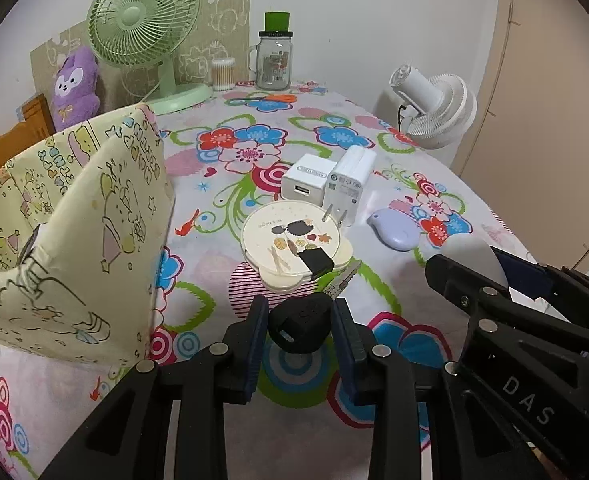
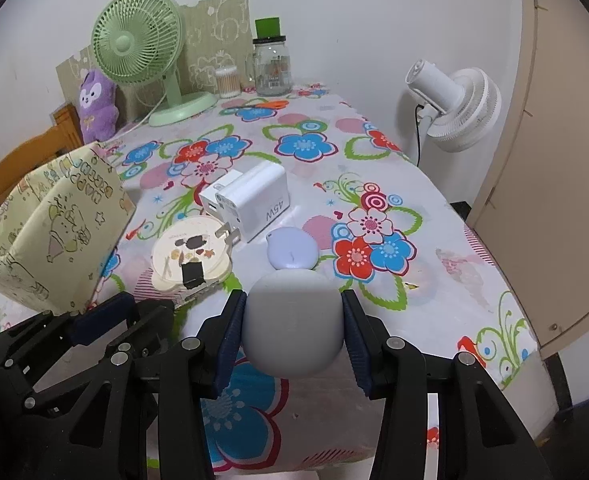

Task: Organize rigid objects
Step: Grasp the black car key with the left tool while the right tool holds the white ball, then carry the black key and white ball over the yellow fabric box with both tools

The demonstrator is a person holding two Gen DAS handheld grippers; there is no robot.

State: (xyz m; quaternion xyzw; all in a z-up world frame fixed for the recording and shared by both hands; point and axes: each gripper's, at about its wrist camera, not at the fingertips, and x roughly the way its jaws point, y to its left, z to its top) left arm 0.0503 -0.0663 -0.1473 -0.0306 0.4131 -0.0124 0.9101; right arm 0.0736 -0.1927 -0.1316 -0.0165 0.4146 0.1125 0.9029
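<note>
left tongs (image 1: pixel 299 330) pinching black key (image 1: pixel 300 326); right tongs (image 2: pixel 292 328) pinching white case (image 2: pixel 292 326). advice: lift level, drop into fabric bin (image 1: pixel 74 208).

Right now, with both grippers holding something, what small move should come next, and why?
Probably lift the left gripper toward the open yellow fabric bin on its left. It is shut on the black key head, whose blade still lies by the round case, so lift clear first. The right gripper already grips the white rounded case.
</note>
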